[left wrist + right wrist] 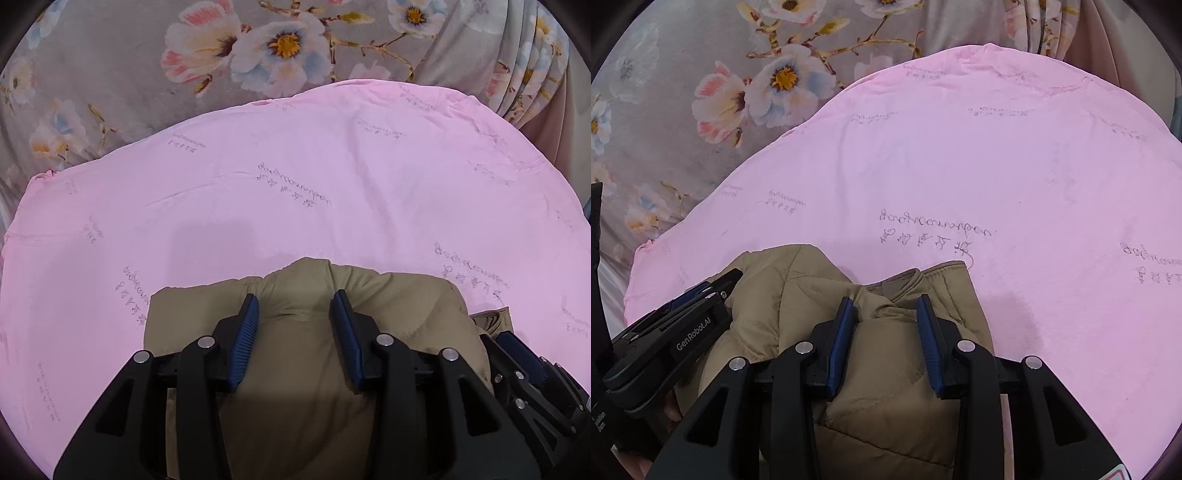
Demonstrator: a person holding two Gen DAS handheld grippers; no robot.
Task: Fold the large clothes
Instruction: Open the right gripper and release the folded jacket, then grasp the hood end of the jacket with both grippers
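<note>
From the left wrist, the left hand-held gripper [295, 317] straddles a bunched tan jacket [303, 354] on a pink sheet [295, 184], fingers apart, while from the right wrist the right hand-held gripper [886, 317], likewise spread, presses the jacket's collar end, floral bedding [683, 110] beyond.

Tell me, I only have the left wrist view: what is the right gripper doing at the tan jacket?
Observer: The right gripper straddles a bunched fold of the tan jacket, jaws apart.
Operator: Can you see the collar?
Observer: Yes, the collar lies just beyond its fingertips, against the pink sheet.
Operator: And my left gripper from that side?
Observer: The left gripper comes in from the left, its tips over the jacket's quilted edge.
</note>
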